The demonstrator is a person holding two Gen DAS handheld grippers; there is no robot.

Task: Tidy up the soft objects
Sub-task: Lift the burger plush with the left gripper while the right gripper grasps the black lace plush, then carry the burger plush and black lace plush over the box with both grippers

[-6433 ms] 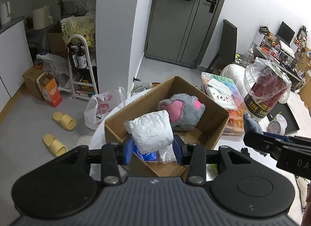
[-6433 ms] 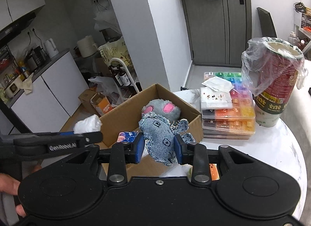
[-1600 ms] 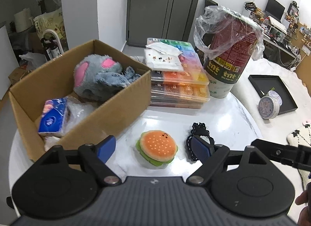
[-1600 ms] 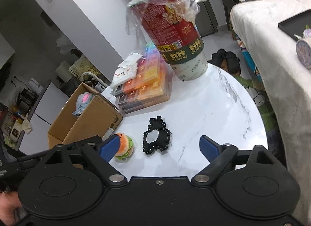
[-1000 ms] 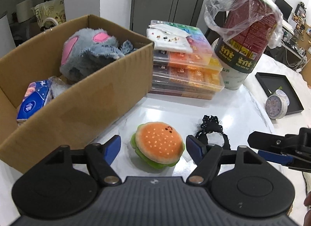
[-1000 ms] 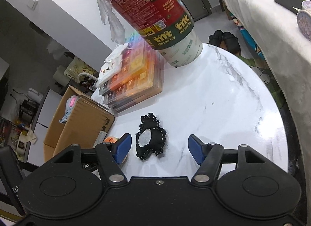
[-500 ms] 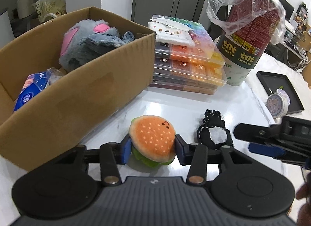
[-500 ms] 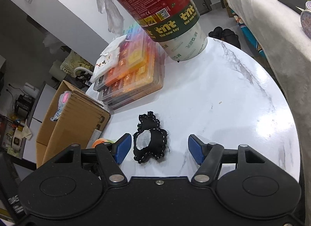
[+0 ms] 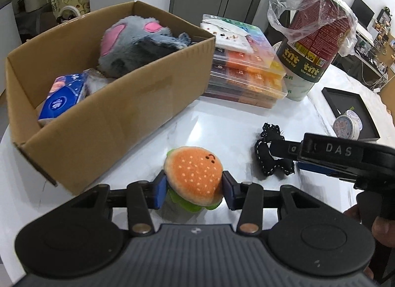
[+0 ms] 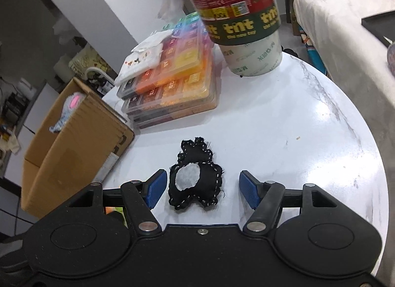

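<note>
Left gripper (image 9: 193, 188): jaws, closed in within the last second, now clench the burger plush (image 9: 193, 176) at 6 o'clock on the table (image 9: 217, 124), ready for lifting into the cardboard box (image 9: 106, 111) at 10 o'clock. Right gripper (image 10: 198, 189): jaws spread, straddling the black fabric piece (image 10: 195, 178) without touching it. The burger's underside is hidden.

You had a glossy white marble-look tabletop (image 10: 308, 139) under everything, its sheen catching the light. The burger toy (image 9: 193, 176) was soft plush with a matt orange top, and the black fabric piece (image 10: 195, 178) looked like rough cloth edged in pale stitching. The box (image 9: 111, 119) was plain matt cardboard, holding a fuzzy grey plush (image 9: 133, 42). Crinkled clear plastic film (image 9: 291, 10) covered the printed canister, beside smooth translucent plastic cases (image 9: 246, 74).
</note>
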